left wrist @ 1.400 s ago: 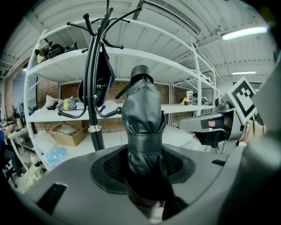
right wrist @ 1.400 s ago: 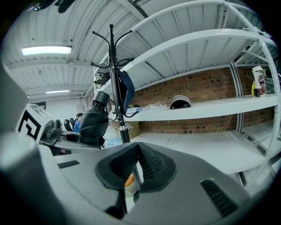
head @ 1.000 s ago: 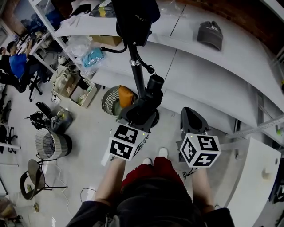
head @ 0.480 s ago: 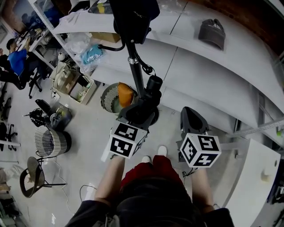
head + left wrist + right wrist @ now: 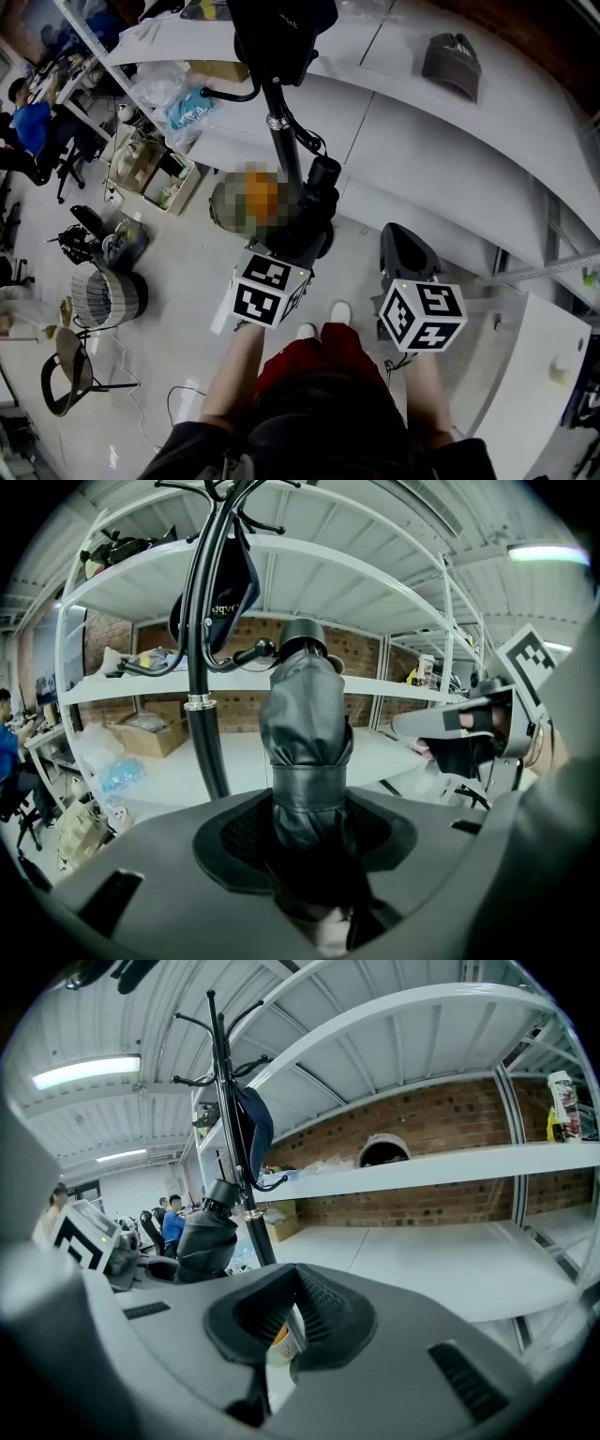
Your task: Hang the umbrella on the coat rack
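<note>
The left gripper (image 5: pixel 305 832) has its 2 jaws clamped on the folded black umbrella (image 5: pixel 305 719), which stands up out of them toward 12 o'clock. The right gripper (image 5: pixel 289 1309) has its jaws drawn together at the tips, gripping nothing. Just beside the umbrella, at 10 o'clock, rises the coat rack (image 5: pixel 200 658) pole with a dark item (image 5: pixel 220 592) hung on it. The left gripper view catches the right gripper at 3 o'clock. Only the head view shows the person's white shoes (image 5: pixel 321 326) on the floor.
</note>
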`<action>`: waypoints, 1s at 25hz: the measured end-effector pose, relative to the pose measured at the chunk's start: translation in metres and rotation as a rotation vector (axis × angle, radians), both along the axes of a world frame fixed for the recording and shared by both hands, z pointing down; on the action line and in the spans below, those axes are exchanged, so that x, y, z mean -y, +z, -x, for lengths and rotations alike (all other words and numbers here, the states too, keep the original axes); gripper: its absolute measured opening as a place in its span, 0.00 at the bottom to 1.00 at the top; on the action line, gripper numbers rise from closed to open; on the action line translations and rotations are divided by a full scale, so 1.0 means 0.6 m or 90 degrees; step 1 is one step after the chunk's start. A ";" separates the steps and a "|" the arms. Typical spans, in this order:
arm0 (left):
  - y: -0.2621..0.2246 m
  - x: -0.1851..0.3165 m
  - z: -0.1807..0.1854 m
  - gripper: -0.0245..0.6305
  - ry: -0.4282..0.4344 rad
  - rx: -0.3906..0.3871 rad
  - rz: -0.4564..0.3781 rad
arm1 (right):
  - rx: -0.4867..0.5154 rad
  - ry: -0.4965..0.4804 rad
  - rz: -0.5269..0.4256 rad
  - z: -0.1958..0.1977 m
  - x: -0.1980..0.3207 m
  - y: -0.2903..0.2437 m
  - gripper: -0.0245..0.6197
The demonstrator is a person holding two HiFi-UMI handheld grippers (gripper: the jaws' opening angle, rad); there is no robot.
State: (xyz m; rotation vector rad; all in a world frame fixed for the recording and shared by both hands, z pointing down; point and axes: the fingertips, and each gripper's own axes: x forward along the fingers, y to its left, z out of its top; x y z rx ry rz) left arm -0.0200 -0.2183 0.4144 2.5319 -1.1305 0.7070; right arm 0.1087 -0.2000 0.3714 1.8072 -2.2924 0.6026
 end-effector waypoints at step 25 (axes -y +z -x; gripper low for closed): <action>0.093 0.068 0.002 0.34 -0.050 -0.039 0.078 | -0.029 -0.059 0.074 0.035 0.055 0.085 0.07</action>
